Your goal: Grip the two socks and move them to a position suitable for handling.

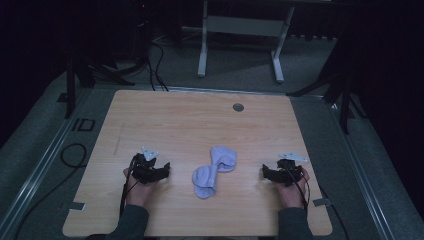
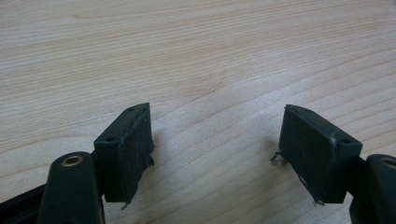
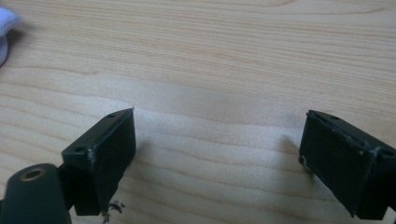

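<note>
Left gripper [image 1: 167,168] resting on wooden table [image 1: 165,120], near-left area, held by left hand [image 1: 136,187]; jaws spread wide, nothing between them, bare wood grain beneath in left gripper view [image 2: 215,140]. Right gripper [image 1: 264,172] resting on table at near right, held by right hand [image 1: 292,189]; jaws likewise released and empty, confirmed in right gripper view [image 3: 217,149]. Both grippers pointed inward toward table centre. Pale socks [image 1: 214,171] lying bunched between the two grippers, near centre, apart from both. Edge of sock visible at far-left corner of right gripper view [image 3: 5,28]. Small round grommet [image 1: 238,107] noted near far edge of table.
</note>
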Tool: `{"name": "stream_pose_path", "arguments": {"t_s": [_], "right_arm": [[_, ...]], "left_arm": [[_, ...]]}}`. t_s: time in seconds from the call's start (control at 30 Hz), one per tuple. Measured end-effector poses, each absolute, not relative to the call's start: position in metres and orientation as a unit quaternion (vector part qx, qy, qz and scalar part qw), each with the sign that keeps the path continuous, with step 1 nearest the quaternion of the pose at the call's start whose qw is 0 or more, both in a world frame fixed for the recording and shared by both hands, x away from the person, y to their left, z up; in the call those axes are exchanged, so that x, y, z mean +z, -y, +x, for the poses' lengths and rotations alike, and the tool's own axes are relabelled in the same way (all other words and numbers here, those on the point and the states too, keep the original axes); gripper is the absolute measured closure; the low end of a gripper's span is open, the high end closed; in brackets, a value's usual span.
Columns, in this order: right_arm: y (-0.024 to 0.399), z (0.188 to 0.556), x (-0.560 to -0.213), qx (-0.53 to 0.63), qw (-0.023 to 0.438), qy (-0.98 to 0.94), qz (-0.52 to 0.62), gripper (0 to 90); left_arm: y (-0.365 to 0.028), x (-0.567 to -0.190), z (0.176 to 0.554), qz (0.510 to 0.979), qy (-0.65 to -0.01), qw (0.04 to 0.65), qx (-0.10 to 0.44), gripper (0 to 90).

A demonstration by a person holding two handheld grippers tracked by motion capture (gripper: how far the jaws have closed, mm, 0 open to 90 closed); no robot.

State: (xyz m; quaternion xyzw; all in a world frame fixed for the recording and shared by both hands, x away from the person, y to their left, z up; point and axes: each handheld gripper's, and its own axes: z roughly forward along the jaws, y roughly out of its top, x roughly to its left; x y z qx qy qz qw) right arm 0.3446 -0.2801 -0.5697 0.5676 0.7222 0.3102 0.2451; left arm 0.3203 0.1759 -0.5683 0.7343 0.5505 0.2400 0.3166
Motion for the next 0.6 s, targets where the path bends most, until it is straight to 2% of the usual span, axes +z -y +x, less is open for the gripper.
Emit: {"name": "stream_pose_path", "arguments": {"t_s": [0.13, 0.17, 0.6], "right_arm": [[0.281, 0.343, -0.569, 0.307, 0.241, -0.726, 0.566, 10.8], [0.282, 0.342, -0.568, 0.304, 0.238, -0.729, 0.566, 13.6], [0.269, 0.332, -0.553, 0.302, 0.213, -0.760, 0.535, 60.8]], "left_arm": [[-0.176, -0.568, 0.320, 0.735, -0.550, 0.316, 0.240, 26.0], [-0.176, -0.568, 0.320, 0.735, -0.550, 0.316, 0.240, 26.0], [-0.175, -0.567, 0.321, 0.737, -0.552, 0.311, 0.236, 26.0]]}}
